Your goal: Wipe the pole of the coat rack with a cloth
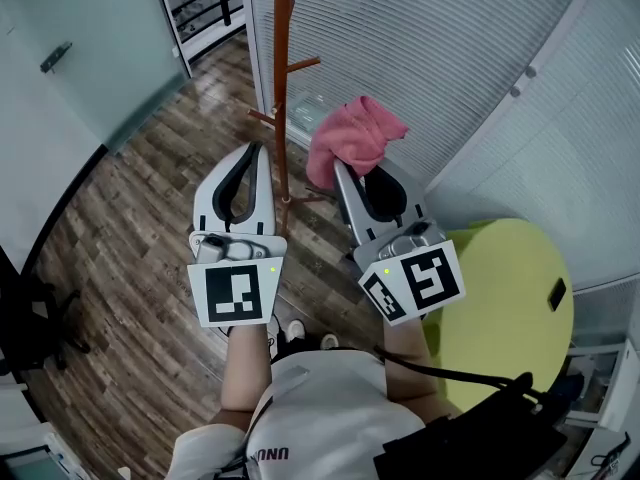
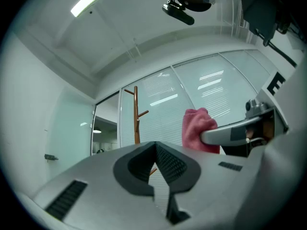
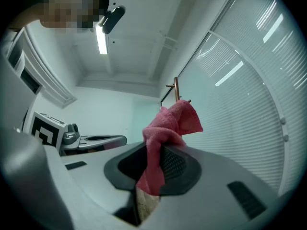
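Note:
A brown wooden coat rack pole [image 1: 282, 88] with short pegs stands upright on the wood floor in front of the glass wall. It also shows as the pole [image 2: 136, 114] in the left gripper view and the pole [image 3: 176, 87] in the right gripper view. My right gripper [image 1: 340, 168] is shut on a pink cloth [image 1: 352, 138], which bunches above its tips just right of the pole; the cloth [image 3: 170, 123] hangs between the jaws. My left gripper [image 1: 260, 150] is shut with nothing in it, just left of the pole and apart from it.
A glass wall with blinds [image 1: 430, 58] runs behind the rack. A round yellow-green table [image 1: 510, 298] sits at the right, close to my right arm. A black chair base [image 1: 30, 318] is at the far left, and a glass door [image 1: 90, 38] at the upper left.

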The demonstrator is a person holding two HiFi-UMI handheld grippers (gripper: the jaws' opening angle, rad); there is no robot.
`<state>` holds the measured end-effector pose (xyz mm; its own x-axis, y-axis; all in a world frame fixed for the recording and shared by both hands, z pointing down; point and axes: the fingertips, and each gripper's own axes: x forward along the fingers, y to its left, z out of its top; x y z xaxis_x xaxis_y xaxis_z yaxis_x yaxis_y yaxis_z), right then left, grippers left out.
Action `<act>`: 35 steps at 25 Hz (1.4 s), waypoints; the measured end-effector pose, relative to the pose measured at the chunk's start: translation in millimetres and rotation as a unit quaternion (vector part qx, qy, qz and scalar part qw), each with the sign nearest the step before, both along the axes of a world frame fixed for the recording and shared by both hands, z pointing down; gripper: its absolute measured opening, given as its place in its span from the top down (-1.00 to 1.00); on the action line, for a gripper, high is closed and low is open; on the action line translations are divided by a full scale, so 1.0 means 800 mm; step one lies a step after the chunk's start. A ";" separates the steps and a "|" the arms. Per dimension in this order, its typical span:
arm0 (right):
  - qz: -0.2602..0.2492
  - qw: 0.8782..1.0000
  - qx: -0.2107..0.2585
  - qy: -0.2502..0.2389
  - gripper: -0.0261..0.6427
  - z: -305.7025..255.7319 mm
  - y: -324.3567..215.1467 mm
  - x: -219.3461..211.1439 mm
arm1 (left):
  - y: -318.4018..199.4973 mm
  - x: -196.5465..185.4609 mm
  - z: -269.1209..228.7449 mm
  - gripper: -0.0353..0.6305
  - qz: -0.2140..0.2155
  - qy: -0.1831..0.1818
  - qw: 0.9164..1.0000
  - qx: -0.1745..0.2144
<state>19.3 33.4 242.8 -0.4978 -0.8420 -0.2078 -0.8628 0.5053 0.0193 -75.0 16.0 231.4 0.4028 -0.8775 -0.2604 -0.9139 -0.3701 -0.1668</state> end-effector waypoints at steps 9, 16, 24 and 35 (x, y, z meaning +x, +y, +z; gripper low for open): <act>0.020 1.000 0.014 0.003 0.70 -0.008 -0.015 -0.025 | -0.010 -0.031 -0.001 0.86 0.007 0.002 1.000 -0.002; 0.038 0.999 0.011 0.000 0.70 0.001 -0.024 -0.030 | -0.019 -0.050 0.013 0.86 0.005 0.004 1.000 -0.010; 0.032 0.999 0.005 -0.002 0.70 0.000 -0.053 -0.026 | -0.042 -0.045 0.018 0.86 -0.002 0.003 1.000 -0.025; 0.003 1.000 0.003 -0.013 0.70 0.016 -0.117 0.002 | -0.093 -0.022 0.035 0.86 -0.041 -0.010 0.999 -0.029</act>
